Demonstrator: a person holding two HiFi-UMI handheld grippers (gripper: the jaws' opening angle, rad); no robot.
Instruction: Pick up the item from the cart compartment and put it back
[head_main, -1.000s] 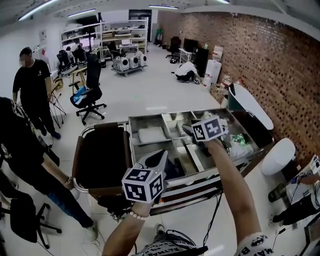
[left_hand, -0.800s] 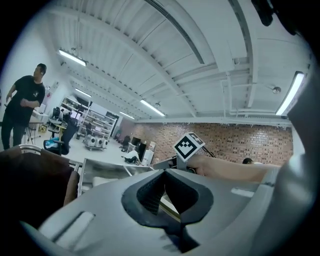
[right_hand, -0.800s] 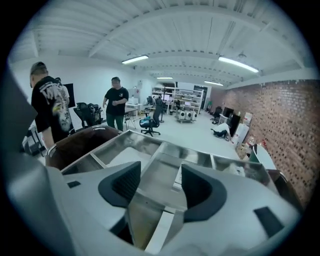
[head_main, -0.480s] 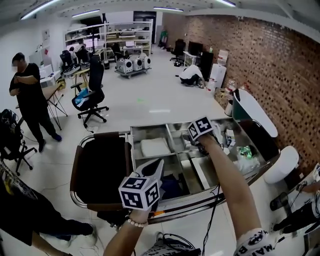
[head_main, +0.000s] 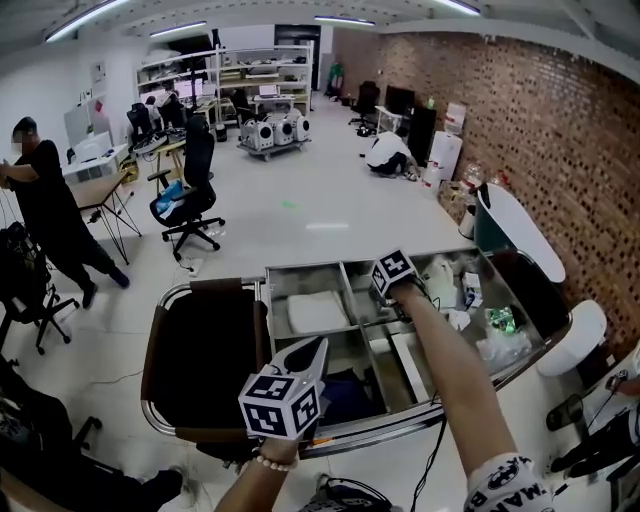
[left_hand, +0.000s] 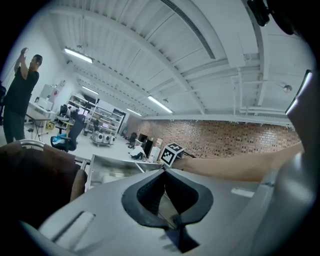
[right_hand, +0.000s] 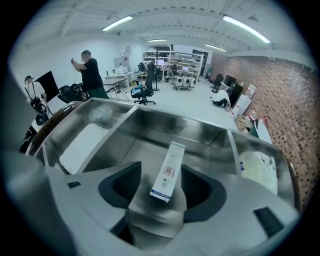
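Note:
A steel cart (head_main: 330, 268) with several open compartments stands in front of me. My right gripper (head_main: 388, 292) reaches steeply down into the back-middle compartment. A small white box (right_hand: 170, 160) with print lies tilted between its jaws, with a gap to the pads on both sides. Those jaws have just been opening, and the right gripper (right_hand: 159, 175) is open. My left gripper (head_main: 312, 348) hovers over the cart's front-left part, pointing about level. The left gripper (left_hand: 164, 170) is shut, tips together and nothing in it.
A white flat pack (head_main: 315, 312) lies in the back-left compartment. Plastic bags (head_main: 500, 335) fill the right ones, and a long white box (head_main: 410, 360) lies front-middle. A dark fabric bin (head_main: 200, 345) hangs on the cart's left. A person (head_main: 40, 200) and an office chair (head_main: 190, 205) stand beyond.
My right gripper has moved away from me and down into the back-middle compartment. The left gripper has shifted slightly over the cart's front edge.

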